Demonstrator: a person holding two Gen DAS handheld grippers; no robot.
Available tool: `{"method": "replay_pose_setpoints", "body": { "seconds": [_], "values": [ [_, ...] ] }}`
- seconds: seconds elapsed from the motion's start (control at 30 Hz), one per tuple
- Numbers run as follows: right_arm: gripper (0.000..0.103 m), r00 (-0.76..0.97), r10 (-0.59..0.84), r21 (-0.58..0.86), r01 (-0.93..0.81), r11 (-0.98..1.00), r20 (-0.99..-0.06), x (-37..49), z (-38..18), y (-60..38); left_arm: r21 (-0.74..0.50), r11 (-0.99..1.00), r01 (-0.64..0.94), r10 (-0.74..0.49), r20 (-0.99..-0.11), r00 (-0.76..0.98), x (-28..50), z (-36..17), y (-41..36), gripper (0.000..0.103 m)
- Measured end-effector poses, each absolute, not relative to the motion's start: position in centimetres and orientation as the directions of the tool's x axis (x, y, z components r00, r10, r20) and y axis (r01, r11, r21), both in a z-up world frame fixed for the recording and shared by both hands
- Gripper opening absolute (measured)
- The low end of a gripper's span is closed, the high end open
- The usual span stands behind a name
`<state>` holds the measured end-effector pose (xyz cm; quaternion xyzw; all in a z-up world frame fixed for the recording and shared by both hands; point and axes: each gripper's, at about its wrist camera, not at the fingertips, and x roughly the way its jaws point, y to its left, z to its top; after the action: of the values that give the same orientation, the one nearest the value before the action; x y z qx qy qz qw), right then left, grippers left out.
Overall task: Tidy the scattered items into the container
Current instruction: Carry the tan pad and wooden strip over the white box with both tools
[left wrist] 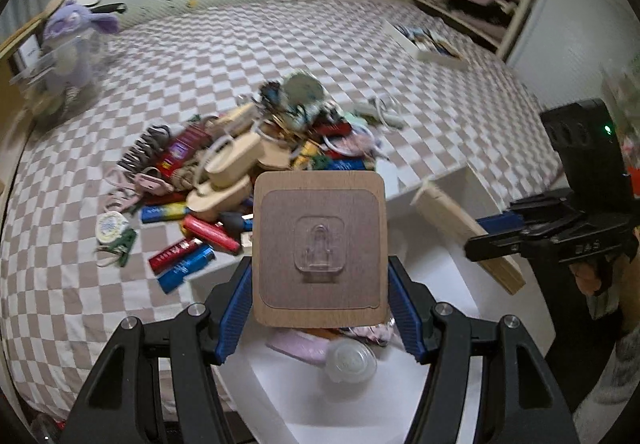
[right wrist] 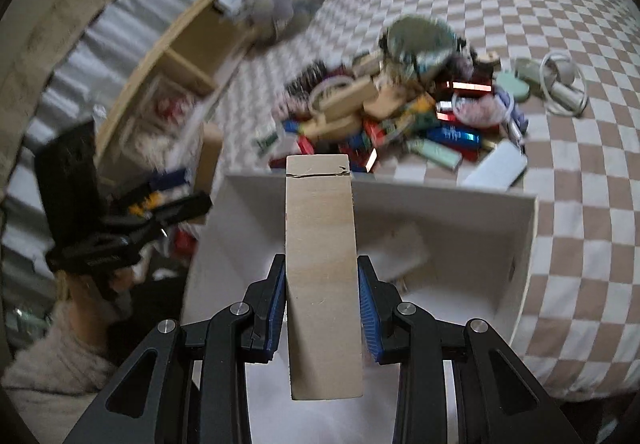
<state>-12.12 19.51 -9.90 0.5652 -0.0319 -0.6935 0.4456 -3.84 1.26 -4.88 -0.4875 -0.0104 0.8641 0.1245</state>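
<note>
A: Left claw [left wrist: 320, 308] first. State?

B: Clenched on the square wooden plate [left wrist: 320, 248], the one with a clear adhesive hook stuck on its face. Blue pads press both side edges. Plate stands upright between the fingers.

A: Where's the container from there?

B: White box [left wrist: 448, 276] sits directly under and just past the left claw. Through the gap below the plate I see a pale pink item and a clear round lid lying inside it.

A: Right claw [right wrist: 322, 308]?

B: Also gripping. It holds a long wooden block [right wrist: 320, 264] by its two long sides, the block sticking out forward past the fingertips. A thin crack runs across near its far end.

A: Box relative to that one?

B: White box [right wrist: 528, 244] is underneath and ahead of the right claw; the block's far end reaches the box's far wall in the view.

A: The scattered stuff?

B: Pile of items [left wrist: 240, 164] lies on the checked bedspread [left wrist: 80, 284] beyond the box, ahead of both claws and a bit left of the left one. Lighters, wooden pieces, hair ties, all blurred.

A: Do the claws see each other?

B: Yes. Right claw [left wrist: 480, 240] shows at the left view's right side with its block over the box.
</note>
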Motion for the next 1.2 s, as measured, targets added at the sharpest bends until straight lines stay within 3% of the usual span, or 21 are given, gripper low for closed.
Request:
{"method": "replay_pose_setpoints", "body": {
  "seconds": [0.4, 0.77, 1.2],
  "values": [
    [0.034, -0.001, -0.488, 0.375, 0.638, -0.673, -0.873, -11.0, -12.3, 18.5, -0.159, -0.914, -0.374, 0.297, -0.890, -0.345, -2.3, -8.5, 6.1, 0.063],
    [0.034, 0.051, -0.487, 0.387, 0.682, -0.621, -0.872, -10.4, -12.7, 16.6, -0.249, -0.838, -0.486, 0.348, -0.929, -0.124, 0.2, -12.2, 9.4, 0.063],
    [0.034, 0.071, -0.501, 0.408, 0.683, -0.606, -0.863, -10.2, -12.4, 16.9, -0.287, -0.802, -0.524, 0.281, -0.955, 0.094, 1.7, -16.8, 10.6, 0.063]
  ]
}}
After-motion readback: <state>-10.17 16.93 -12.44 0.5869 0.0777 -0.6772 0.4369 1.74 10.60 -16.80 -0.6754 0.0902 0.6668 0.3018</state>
